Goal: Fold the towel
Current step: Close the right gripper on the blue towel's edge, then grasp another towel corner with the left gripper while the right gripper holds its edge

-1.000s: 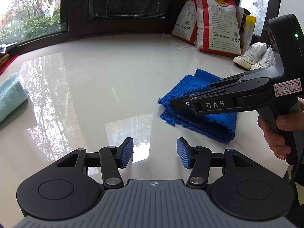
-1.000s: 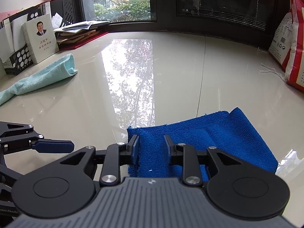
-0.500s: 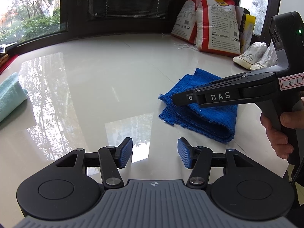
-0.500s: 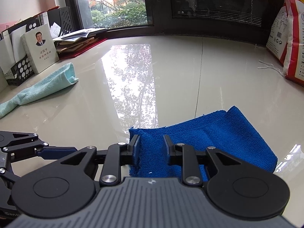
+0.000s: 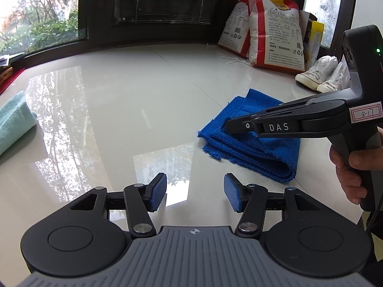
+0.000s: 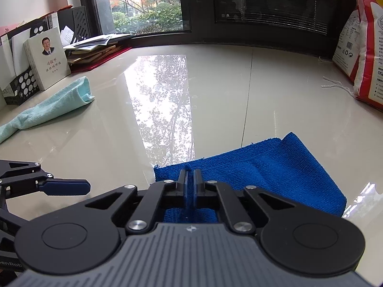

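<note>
A blue towel (image 5: 249, 143) lies folded into a long strip on the glossy white surface; it also shows in the right wrist view (image 6: 275, 167). My right gripper (image 6: 190, 179) is shut on a pinch of the blue towel near its left end; from the left wrist view the same gripper (image 5: 231, 126) reaches in from the right over the towel. My left gripper (image 5: 195, 192) is open and empty, above the bare surface to the left of the towel; one of its fingers (image 6: 64, 187) shows at the left of the right wrist view.
A light teal towel (image 6: 52, 105) lies at the far left, also in the left wrist view (image 5: 12, 122). Books and file holders (image 6: 47, 64) stand behind it. Rice bags (image 5: 270, 26) and white sneakers (image 5: 318, 73) sit at the back right.
My right gripper has closed from open onto the blue towel's left end. The left gripper has stayed open in about the same place.
</note>
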`<state>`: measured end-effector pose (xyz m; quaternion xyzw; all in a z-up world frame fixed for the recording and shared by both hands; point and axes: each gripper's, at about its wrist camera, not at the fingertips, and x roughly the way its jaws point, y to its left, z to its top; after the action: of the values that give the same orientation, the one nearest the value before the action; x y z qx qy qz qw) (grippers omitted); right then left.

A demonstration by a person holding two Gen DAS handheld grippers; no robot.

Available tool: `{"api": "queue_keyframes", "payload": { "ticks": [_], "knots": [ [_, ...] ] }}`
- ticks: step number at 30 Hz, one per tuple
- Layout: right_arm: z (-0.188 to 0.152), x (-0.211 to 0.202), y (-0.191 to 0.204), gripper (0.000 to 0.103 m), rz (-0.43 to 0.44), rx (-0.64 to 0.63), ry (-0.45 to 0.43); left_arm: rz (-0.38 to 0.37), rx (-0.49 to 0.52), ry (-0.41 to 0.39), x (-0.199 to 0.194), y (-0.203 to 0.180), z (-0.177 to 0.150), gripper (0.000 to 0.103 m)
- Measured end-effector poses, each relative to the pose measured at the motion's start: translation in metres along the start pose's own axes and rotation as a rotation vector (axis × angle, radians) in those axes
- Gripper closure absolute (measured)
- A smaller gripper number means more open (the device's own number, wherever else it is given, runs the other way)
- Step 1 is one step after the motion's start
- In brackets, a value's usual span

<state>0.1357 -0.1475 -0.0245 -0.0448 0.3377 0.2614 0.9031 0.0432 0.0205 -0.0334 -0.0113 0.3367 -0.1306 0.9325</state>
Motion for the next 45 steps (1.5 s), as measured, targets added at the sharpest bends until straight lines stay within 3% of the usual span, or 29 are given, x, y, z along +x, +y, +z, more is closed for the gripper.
{"api": "queue_keyframes", "payload": {
  "ticks": [21,30,39,45],
  "knots": [
    [-0.019,-0.054,-0.044,0.101,-0.109,0.093,-0.076,-0.117,-0.03,0.015,0.042,-0.02,0.041,0.047],
    [-0.026,-0.062,-0.054,0.101,-0.115,0.114,-0.079,-0.106,-0.029,0.033,0.065,-0.021,0.055,0.049],
    [-0.028,-0.065,-0.058,0.101,-0.112,0.123,-0.08,-0.144,-0.052,0.068,0.079,-0.015,0.056,0.049],
    [-0.029,-0.065,-0.057,0.101,-0.117,0.12,-0.078,-0.167,-0.069,0.077,0.078,-0.014,0.056,0.072]
  ]
}}
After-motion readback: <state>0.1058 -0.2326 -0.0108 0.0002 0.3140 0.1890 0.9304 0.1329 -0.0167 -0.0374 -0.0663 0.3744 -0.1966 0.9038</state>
